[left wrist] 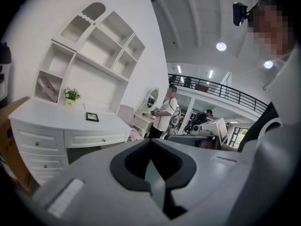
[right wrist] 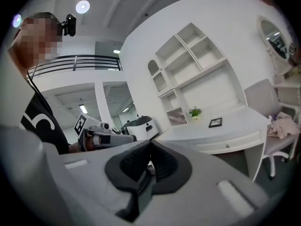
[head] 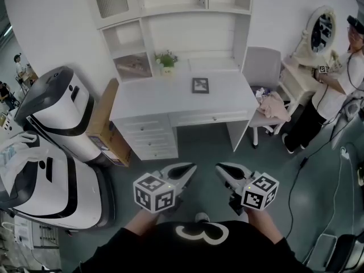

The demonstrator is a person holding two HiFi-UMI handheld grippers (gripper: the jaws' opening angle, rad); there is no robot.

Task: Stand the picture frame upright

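Black picture frame (head: pixel 200 85) flat on white desk (head: pixel 148 95)

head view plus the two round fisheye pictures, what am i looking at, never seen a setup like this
No robot here: a person holds a two-jaw gripper in each hand. The head view comes from a camera on their head, looking down at the left gripper and right gripper, each with a marker cube. The other two pictures come from wide-angle cameras riding on each gripper, looking along its jaws. Both grippers are shut and hold nothing. Ahead stands a white desk with a small potted plant and a picture frame that appears to lie flat, untouched.
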